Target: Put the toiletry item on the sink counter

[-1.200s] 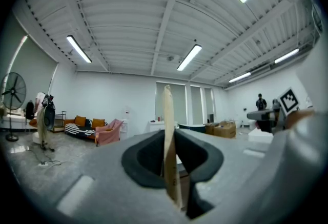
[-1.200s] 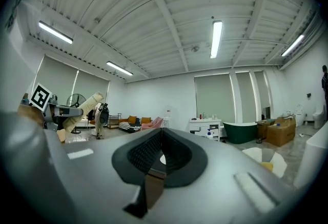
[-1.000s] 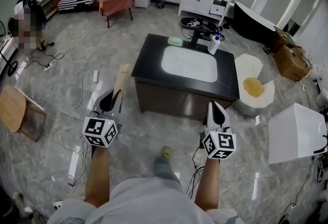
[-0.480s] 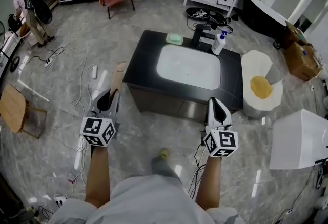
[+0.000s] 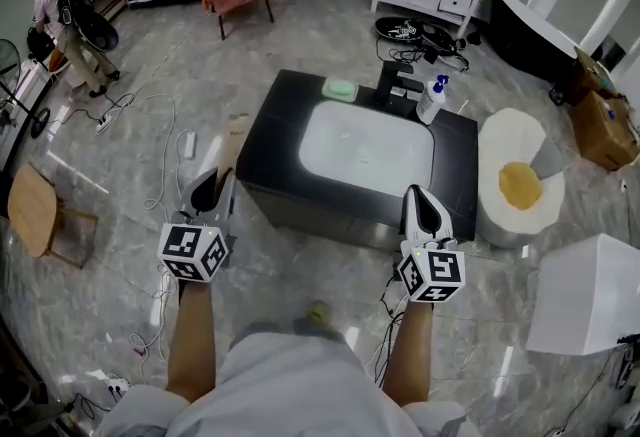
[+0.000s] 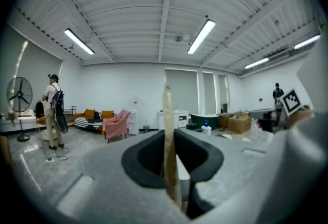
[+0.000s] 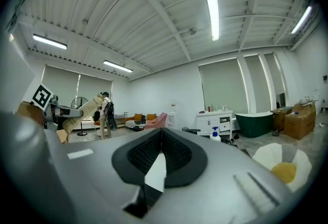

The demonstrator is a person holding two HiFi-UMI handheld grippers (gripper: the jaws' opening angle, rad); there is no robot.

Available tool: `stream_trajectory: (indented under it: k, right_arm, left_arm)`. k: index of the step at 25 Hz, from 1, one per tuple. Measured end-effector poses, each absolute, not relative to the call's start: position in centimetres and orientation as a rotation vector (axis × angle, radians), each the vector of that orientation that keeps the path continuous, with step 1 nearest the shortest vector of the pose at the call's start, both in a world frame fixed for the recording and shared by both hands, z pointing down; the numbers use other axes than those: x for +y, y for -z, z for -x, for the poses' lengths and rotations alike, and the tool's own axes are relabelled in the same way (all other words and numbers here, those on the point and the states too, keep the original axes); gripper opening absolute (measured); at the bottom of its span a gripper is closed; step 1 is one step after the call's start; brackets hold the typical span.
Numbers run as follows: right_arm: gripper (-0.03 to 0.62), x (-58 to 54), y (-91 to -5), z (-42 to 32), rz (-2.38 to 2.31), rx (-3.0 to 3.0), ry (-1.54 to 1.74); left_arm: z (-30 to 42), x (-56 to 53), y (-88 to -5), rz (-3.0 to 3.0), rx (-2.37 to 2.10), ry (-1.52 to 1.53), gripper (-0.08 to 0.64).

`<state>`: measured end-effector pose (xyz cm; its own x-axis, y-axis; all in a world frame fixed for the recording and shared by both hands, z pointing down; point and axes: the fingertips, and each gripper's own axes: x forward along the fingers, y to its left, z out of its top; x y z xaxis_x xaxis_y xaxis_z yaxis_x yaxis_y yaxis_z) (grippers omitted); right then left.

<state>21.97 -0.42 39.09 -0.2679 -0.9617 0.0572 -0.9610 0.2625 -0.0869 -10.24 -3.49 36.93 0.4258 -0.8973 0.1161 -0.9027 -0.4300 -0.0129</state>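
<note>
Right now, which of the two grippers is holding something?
The left gripper: its jaws are shut on a flat tan item. The right gripper has its jaws shut with nothing between them.

The left gripper (image 5: 218, 187) and right gripper (image 5: 419, 195) had pale grey jaws and black-and-white marker cubes (image 5: 194, 252). The top (image 5: 298, 387) worn was light grey, apparently short-sleeved.

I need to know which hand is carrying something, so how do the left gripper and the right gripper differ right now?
The left gripper is shut on a long tan toiletry item that sticks out past its jaws. The right gripper is shut with nothing between its jaws. The left gripper sits off the sink counter's left corner, the right gripper near its front right. Both point forward toward the counter.
</note>
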Motion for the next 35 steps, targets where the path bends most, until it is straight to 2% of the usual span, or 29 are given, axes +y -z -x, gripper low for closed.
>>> stream_trajectory:
  k: [16,35]
  right_arm:
    - [0.003,-5.5,-38.8,-21.8,1.870,2.491,0.145]
    - [0.003,-21.5,-41.7,-17.4,2.018,2.465,0.237]
  left_arm:
    - [9.6,-8.8,-36.1,-2.629,-1.653,-0.102,0.049]
    - [13.2,-27.3,-40.3,-2.622,-1.501,-0.171,0.049]
